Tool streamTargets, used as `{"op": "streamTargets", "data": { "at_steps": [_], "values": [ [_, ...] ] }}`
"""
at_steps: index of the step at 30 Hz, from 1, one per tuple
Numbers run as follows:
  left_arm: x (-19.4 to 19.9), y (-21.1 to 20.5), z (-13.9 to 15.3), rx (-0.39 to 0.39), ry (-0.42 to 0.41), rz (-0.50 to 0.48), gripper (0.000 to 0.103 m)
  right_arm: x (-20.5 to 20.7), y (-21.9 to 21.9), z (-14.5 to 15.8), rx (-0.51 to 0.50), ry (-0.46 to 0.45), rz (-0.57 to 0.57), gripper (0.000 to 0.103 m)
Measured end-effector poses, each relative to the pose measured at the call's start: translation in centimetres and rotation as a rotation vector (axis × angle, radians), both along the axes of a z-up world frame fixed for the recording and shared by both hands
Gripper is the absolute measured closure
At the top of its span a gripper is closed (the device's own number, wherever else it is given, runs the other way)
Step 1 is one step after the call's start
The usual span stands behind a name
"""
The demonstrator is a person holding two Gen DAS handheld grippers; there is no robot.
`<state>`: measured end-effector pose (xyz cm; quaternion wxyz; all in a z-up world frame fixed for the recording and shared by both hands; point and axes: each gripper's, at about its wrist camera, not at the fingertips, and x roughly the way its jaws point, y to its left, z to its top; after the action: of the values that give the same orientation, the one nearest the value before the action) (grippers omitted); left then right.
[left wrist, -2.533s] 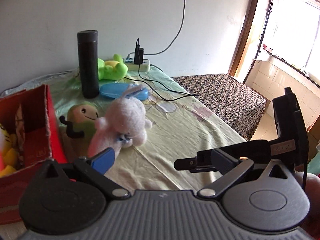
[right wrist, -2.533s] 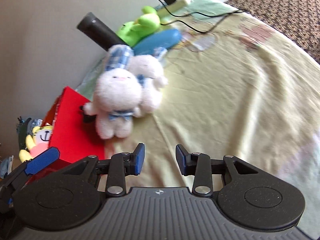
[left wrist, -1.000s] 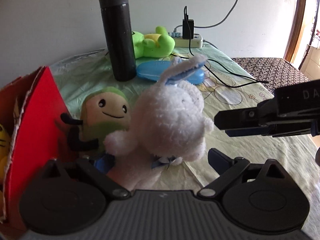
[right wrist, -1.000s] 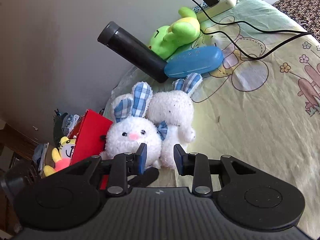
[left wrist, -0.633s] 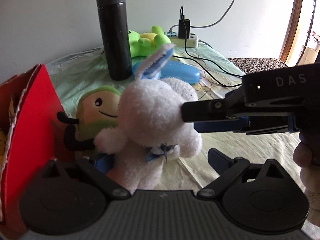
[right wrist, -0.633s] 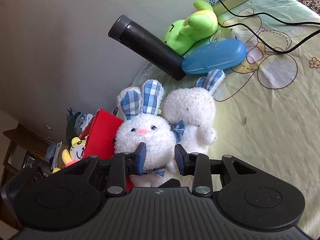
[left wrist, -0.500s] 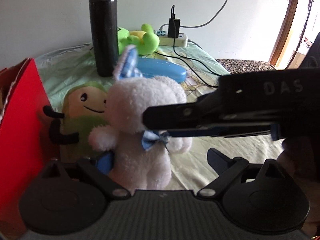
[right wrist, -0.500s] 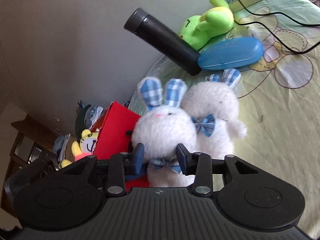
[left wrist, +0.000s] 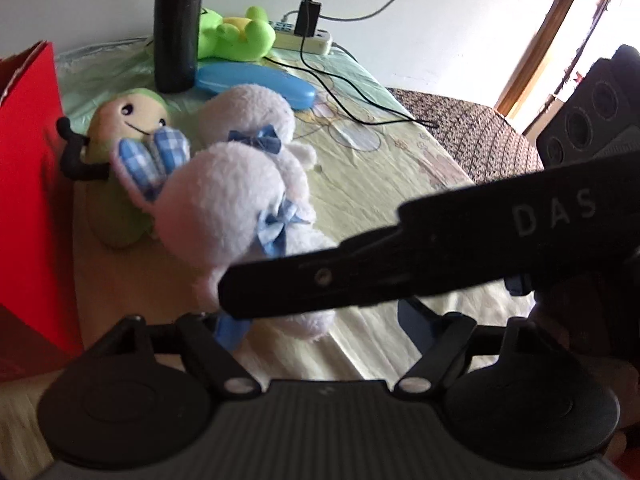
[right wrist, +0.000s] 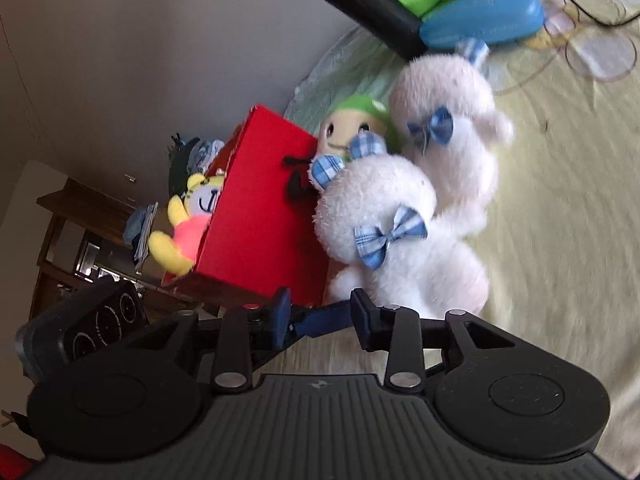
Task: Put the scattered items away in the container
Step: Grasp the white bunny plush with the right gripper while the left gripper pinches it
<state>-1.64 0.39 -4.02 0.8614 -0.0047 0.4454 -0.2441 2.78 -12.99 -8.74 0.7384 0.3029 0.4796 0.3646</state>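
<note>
At 12 o'clock from my right tool (right wrist: 320, 320), the near white rabbit (right wrist: 396, 236) leans beside the red box (right wrist: 260, 208). Light and soft, it suits a body grasp. Both tools are closing; the left tool (left wrist: 320, 324) straddles its base, no visible pressure. Only the right view shows the yellow toy (right wrist: 188, 220) already boxed.

A home, likely a bedroom: plush toys (left wrist: 236, 200) lie on a cartoon-print sheet (left wrist: 380, 168), a power strip (left wrist: 300, 38) with a plugged charger sits by the plain wall, and a wooden shelf (right wrist: 60, 216) holds clutter beside a sunlit doorway.
</note>
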Motion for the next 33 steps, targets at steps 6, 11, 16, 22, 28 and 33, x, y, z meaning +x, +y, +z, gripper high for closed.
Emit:
{"op": "streamTargets", "data": {
  "at_steps": [6,11,16,22,28,33],
  "values": [
    [-0.7,1.1,-0.2,-0.013,0.005,0.048,0.007,-1.5,-0.5,2.1,-0.041,-0.135,-0.068,0.064],
    [0.4,3.3,-0.8,-0.051,0.031,0.166,0.006,-0.6,-2.2,2.1,-0.128,-0.189,-0.222,0.056],
    [1.9,5.0,-1.4,-0.112,0.07,0.251,0.005,1.0,-2.1,0.9,-0.148,-0.158,-0.244,0.047],
    [3.8,4.8,-2.2,-0.111,0.065,0.277,0.005,2.5,-0.1,-0.7,-0.153,-0.116,-0.171,0.044],
    [4.6,2.7,-2.4,-0.056,0.013,0.217,0.006,3.3,-0.2,-1.9,-0.13,-0.09,-0.144,0.045],
    [4.8,1.6,-2.7,-0.001,-0.016,0.176,0.005,4.4,-1.7,-3.5,-0.035,0.008,-0.156,0.046]
  ]
}}
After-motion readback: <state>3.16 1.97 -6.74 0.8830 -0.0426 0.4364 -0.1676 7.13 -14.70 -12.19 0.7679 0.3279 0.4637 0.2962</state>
